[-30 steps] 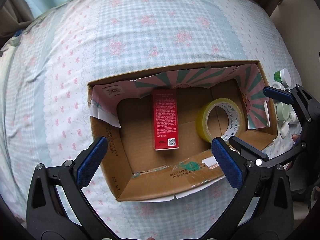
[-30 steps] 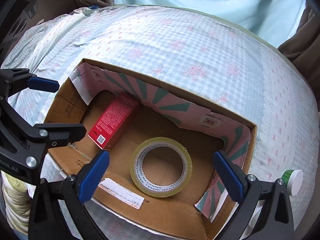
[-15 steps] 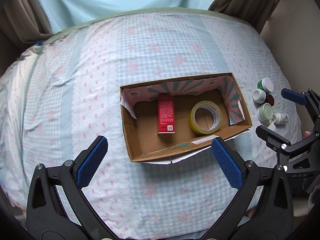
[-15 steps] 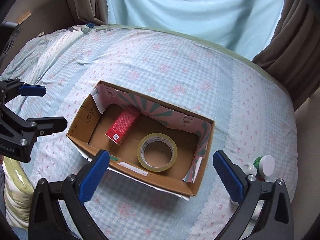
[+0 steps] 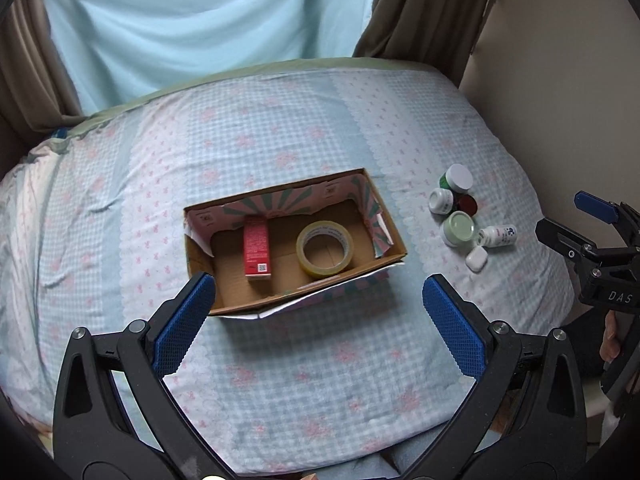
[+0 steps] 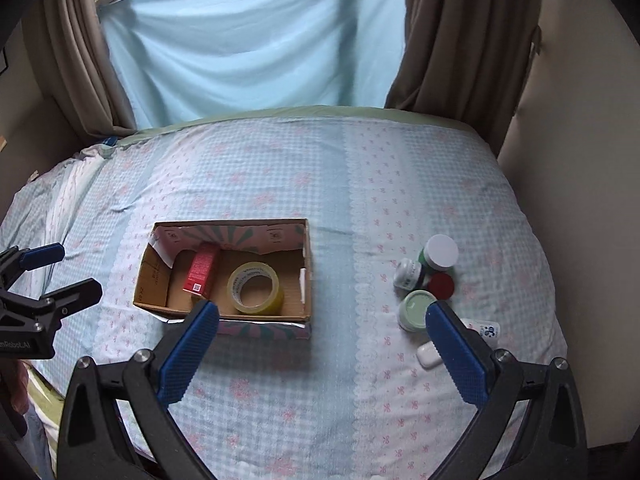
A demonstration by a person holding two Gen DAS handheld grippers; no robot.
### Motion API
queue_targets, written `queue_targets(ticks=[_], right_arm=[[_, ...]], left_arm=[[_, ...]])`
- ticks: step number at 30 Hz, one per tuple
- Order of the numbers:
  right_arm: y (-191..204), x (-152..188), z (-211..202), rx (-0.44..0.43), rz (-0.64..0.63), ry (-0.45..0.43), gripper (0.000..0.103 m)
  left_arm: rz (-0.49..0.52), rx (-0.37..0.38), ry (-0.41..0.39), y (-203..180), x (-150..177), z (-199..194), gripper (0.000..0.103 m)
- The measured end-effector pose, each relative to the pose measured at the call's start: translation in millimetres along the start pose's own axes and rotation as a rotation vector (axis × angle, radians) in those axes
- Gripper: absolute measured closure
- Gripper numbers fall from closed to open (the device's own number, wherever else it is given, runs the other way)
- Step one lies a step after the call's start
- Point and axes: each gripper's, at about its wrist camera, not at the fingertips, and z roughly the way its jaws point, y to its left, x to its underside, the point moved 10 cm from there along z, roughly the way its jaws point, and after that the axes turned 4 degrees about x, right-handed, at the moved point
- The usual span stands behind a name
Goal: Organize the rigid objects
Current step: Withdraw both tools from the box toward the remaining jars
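Both claws, left gripper [image 5: 316,320] and right gripper [image 6: 320,344], gape empty; the tightly clustered jars [image 6: 424,276] right of the cardboard box [image 6: 298,322] may topple when one is picked.

The bed [image 5: 280,380] wears a pale blue checked cover with pink flowers. An open box [image 5: 199,260] sits near its middle. To the right, well apart from it, jars [image 5: 456,204], a small bottle [image 5: 498,236] and a white case [image 5: 476,259] cluster together.

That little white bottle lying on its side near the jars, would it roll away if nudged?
Probably: the white bottle lies on its round side, so it may roll, though the soft bedspread should slow it. It looks small and likely light.
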Motion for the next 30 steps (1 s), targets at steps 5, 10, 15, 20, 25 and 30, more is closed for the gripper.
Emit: queue_targets(ticks=[5, 10, 15, 20, 25, 30], right_arm=[[-58.9, 4.7, -14.2, 0.044, 0.027, -0.028, 0.000], [-110.4, 10.4, -5.0, 0.031, 0.001, -0.026, 0.000], [-154.5, 7.9, 20.1, -0.039, -0.058, -0.024, 0.000], [-191.2, 4.4, 58.6, -0.084, -0.140, -0.032, 0.000], [-213.2, 7.1, 101.8, -0.123, -0.246, -0.029, 0.000], [-223.5, 26.4, 150.0, -0.161, -0.331, 0.000, 0.000]], left_arm=[[0.039, 0.015, -0.007, -51.8, -3.4, 6.9, 0.000], [0.046, -0.005, -0.015, -102.1, -7.7, 22.7, 0.000], [0.008, -0.032, 0.003, -146.5, -7.2, 54.8, 0.000], [-0.022, -0.050, 0.047, -179.2, -1.1, 98.2, 0.000], [-0.026, -0.025, 0.082, -203.5, 2.8, 143.9, 0.000], [0.034, 0.009, 0.139, -229.3, 8.4, 210.8, 0.000]])
